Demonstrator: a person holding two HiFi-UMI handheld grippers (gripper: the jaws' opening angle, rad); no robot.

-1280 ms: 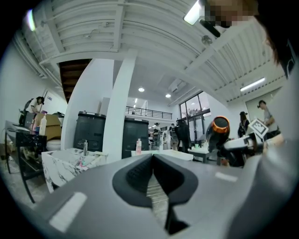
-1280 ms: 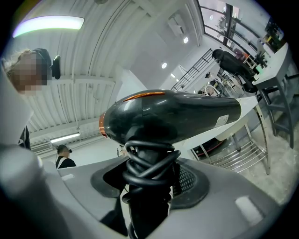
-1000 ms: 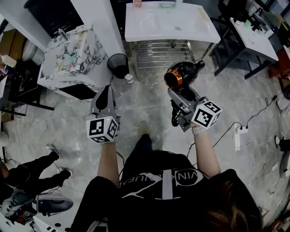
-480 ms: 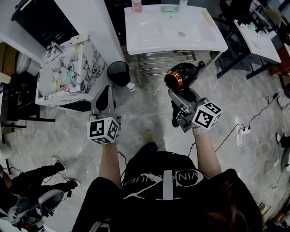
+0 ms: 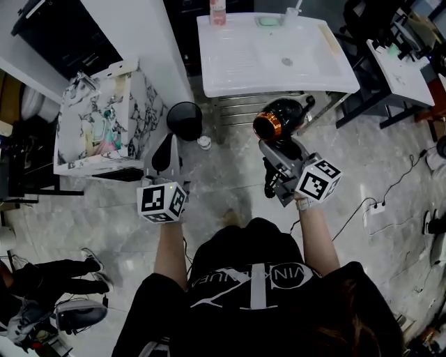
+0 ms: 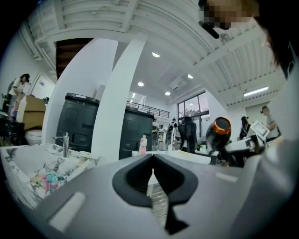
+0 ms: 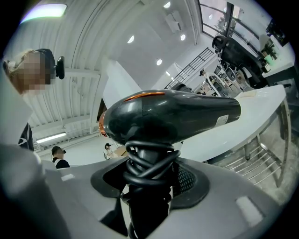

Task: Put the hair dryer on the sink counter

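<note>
At centre right of the head view, the right gripper (image 5: 277, 148) has its jaws clamped on the handle of the black hair dryer (image 5: 277, 115), with the cord (image 7: 149, 165) wound round that handle. The dryer's orange-ringed end faces the lower left of the frame. It is held in the air just below the front edge of the white sink counter (image 5: 237, 66) at the top of the frame. At centre left, the left gripper (image 5: 169, 143) has its jaws pressed together with nothing between them, near a black bin (image 5: 184, 118).

sink counter (image 5: 244, 66) | hair dryer (image 5: 281, 115): just before its front edge | bin (image 5: 184, 120): front-left of it | bottle (image 5: 218, 11): on its back-left corner
</note>
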